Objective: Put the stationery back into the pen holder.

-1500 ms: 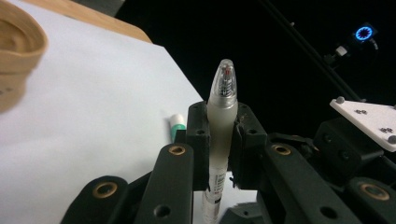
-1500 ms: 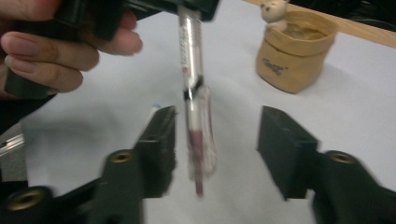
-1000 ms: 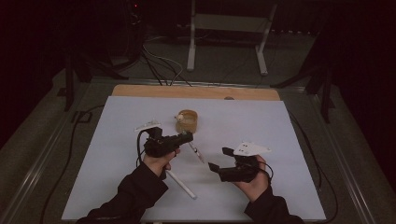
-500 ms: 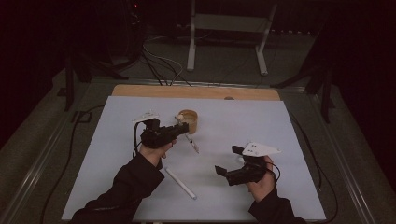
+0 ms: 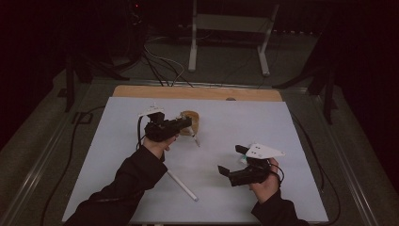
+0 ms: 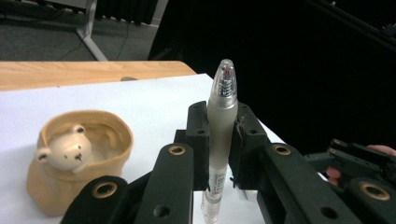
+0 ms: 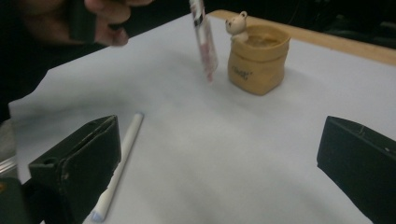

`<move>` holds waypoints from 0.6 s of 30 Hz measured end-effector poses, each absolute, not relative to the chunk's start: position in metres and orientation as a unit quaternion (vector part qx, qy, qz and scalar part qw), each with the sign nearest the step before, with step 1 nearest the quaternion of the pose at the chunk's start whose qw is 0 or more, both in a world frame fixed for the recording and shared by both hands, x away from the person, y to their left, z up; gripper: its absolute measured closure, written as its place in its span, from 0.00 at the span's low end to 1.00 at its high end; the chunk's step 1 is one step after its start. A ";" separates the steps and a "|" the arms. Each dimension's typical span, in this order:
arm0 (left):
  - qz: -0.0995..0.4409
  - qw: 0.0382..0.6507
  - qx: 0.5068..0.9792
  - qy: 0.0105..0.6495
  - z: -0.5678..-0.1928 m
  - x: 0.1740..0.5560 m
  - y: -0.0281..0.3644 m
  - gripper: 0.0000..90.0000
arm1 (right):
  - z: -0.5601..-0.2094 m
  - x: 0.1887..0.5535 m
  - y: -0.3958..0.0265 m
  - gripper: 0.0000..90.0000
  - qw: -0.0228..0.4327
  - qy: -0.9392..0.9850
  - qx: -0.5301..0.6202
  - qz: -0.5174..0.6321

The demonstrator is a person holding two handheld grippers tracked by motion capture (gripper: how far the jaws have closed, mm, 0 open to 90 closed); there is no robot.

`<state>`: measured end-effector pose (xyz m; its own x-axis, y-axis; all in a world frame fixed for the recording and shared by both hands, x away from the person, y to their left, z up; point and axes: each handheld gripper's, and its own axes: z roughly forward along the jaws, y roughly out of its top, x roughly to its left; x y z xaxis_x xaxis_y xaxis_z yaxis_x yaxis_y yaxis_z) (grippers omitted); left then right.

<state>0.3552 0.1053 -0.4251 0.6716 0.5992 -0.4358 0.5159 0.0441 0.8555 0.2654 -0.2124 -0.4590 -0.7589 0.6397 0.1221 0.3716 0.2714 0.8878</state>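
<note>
White sheeting covers the bench; at its far middle stands a tan ceramic bear-sack pen holder. The left hand-held gripper clamps a translucent pen upright just beside it, likely for dropping in. The right hand-held gripper hangs released; a white marker lies near, its cap end blurred.

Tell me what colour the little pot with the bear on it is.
The pot is tan, with a cream bear at its rim; clearest in the left gripper view.
</note>
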 end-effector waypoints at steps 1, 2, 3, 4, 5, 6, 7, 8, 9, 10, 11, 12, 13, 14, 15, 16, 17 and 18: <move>0.039 0.600 0.691 0.403 -0.424 0.357 0.105 0.89 | -0.459 0.265 -0.213 0.00 0.129 0.786 0.322 0.511; 0.040 0.598 0.691 0.403 -0.423 0.358 0.106 0.89 | -0.458 0.265 -0.213 0.00 0.130 0.786 0.324 0.511; 0.038 0.599 0.691 0.402 -0.422 0.360 0.106 0.89 | -0.458 0.265 -0.214 0.00 0.131 0.785 0.324 0.511; 0.037 0.600 0.690 0.404 -0.421 0.363 0.106 0.89 | -0.457 0.265 -0.214 0.00 0.132 0.784 0.324 0.512; 0.038 0.599 0.690 0.405 -0.420 0.364 0.106 0.89 | -0.457 0.265 -0.215 0.00 0.133 0.783 0.324 0.513; 0.040 0.598 0.690 0.405 -0.420 0.366 0.106 0.89 | -0.457 0.265 -0.215 0.00 0.134 0.782 0.324 0.514; 0.040 0.598 0.689 0.407 -0.419 0.367 0.107 0.89 | -0.457 0.265 -0.215 0.00 0.135 0.782 0.324 0.515; 0.038 0.597 0.689 0.409 -0.419 0.369 0.107 0.89 | -0.457 0.265 -0.216 0.00 0.136 0.782 0.324 0.515; 0.036 0.595 0.691 0.409 -0.418 0.371 0.108 0.89 | -0.457 0.265 -0.216 0.00 0.137 0.781 0.324 0.517; 0.036 0.595 0.691 0.409 -0.418 0.371 0.108 0.89 | -0.457 0.265 -0.216 0.00 0.137 0.781 0.324 0.517; 0.045 0.593 0.691 0.411 -0.415 0.375 0.110 0.89 | -0.457 0.265 -0.216 0.00 0.138 0.779 0.325 0.518; 0.045 0.593 0.690 0.413 -0.414 0.378 0.111 0.89 | -0.457 0.265 -0.217 0.00 0.138 0.778 0.325 0.520; 0.047 0.592 0.690 0.414 -0.414 0.380 0.111 0.89 | -0.456 0.266 -0.218 0.00 0.137 0.778 0.325 0.520; 0.051 0.590 0.692 0.414 -0.413 0.382 0.112 0.89 | -0.456 0.266 -0.218 0.00 0.138 0.778 0.325 0.520; 0.054 0.589 0.693 0.413 -0.412 0.384 0.112 0.89 | -0.456 0.266 -0.218 0.00 0.139 0.777 0.325 0.520; 0.054 0.589 0.693 0.413 -0.412 0.384 0.112 0.89 | -0.456 0.266 -0.218 0.00 0.139 0.777 0.325 0.520; 0.060 0.585 0.694 0.415 -0.411 0.387 0.111 0.89 | -0.456 0.266 -0.218 0.00 0.138 0.777 0.325 0.520; 0.062 0.583 0.695 0.416 -0.410 0.389 0.111 0.89 | -0.456 0.266 -0.219 0.00 0.138 0.777 0.327 0.521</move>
<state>0.3886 0.1112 -0.4102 0.6471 0.6496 -0.3991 0.5059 0.0258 0.8622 0.2661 -0.2188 -0.4562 -0.7487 0.6508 0.1261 0.3637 0.2442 0.8989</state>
